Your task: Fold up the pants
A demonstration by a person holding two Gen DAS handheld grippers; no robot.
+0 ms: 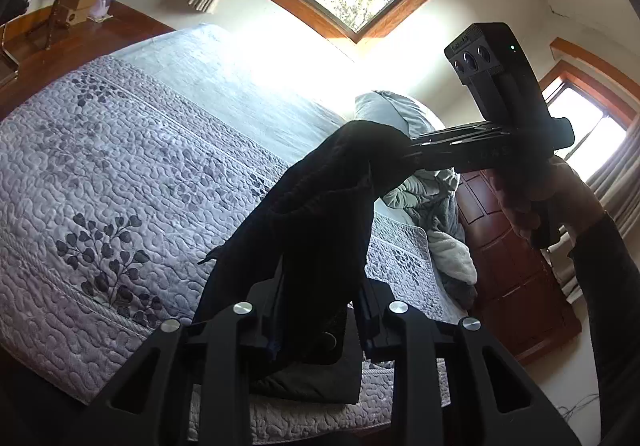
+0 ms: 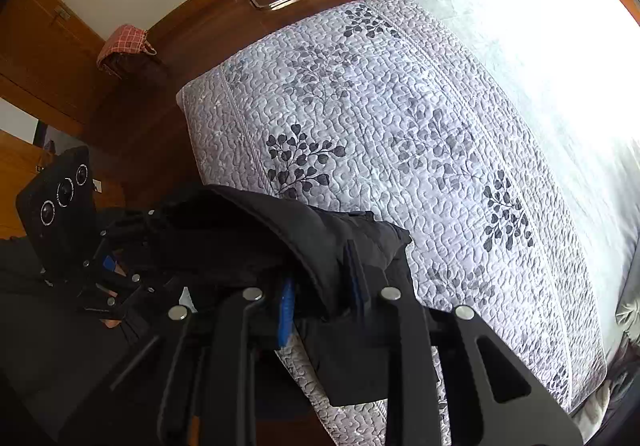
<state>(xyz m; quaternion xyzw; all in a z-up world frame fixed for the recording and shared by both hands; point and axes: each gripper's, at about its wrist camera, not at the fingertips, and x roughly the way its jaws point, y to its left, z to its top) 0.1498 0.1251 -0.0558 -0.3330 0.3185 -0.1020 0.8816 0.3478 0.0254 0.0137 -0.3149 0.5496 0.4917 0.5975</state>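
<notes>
1. Left gripper point(image 1: 316, 330): jaws clenched on dark cloth of the pants point(image 1: 320, 213). From this grip the fabric runs up and away to the other tool.
2. Pants: black, lifted clear above the near edge of the bed point(image 1: 120, 149), strung between the two grips. A loose end droops onto the quilt just under the left jaws. Long axis runs gripper to gripper, roughly along the bed's near edge.
3. Right gripper point(image 2: 320, 306): pointing steeply down, closed on a thick bunched edge of the pants; blue pads point(image 2: 286, 310) show beside the cloth.
4. Judgement: both hands equally engaged; the open quilt lies beyond both tools, so laying flat means carrying the span forward over the bed.
</notes>
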